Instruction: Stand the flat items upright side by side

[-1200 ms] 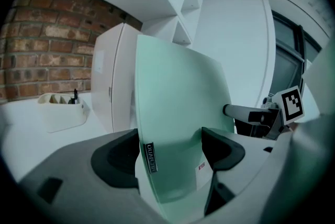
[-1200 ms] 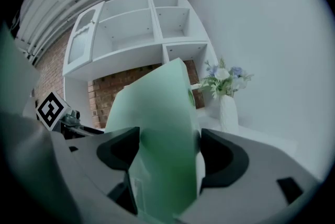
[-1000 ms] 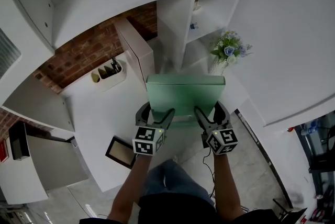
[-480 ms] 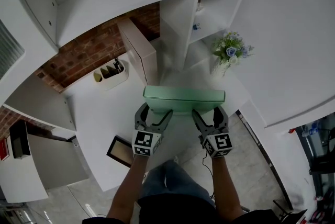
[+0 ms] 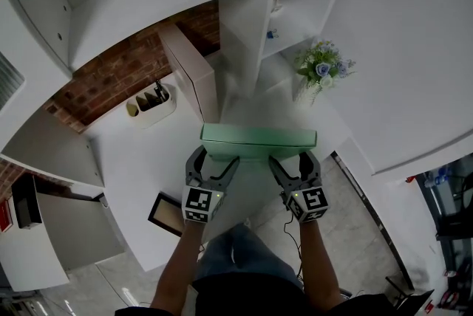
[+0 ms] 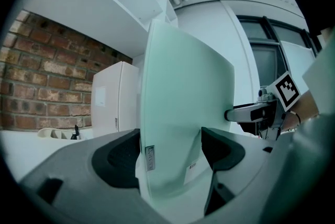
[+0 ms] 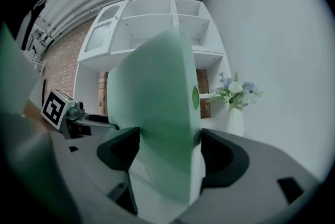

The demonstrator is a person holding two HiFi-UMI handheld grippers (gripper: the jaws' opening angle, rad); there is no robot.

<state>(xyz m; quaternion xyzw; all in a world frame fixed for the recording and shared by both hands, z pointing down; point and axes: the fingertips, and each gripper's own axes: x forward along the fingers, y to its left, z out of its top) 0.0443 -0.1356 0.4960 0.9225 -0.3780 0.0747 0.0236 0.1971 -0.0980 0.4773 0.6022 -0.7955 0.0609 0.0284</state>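
Head view: a person stands at a white desk (image 5: 148, 167) and holds a mint-green box file (image 5: 259, 137) upright on its long edge, its narrow top edge turned to the camera. The left gripper (image 5: 216, 157) is clamped on the file's left end and the right gripper (image 5: 290, 158) on its right end. The left gripper view shows both dark pads pressed against the file (image 6: 183, 102) and the other gripper (image 6: 261, 110) beyond it. The right gripper view shows its jaws closed on the file (image 7: 157, 92) just below a round finger hole. Behind and to the left, a white file box (image 5: 188, 74) stands upright against the brick wall (image 5: 126, 71), near a pen holder (image 5: 151, 104). A vase of flowers (image 5: 321, 71) sits to the right, below the white shelf unit (image 5: 288, 12). A dark-framed picture (image 5: 168, 213) lies at the desk's near edge.
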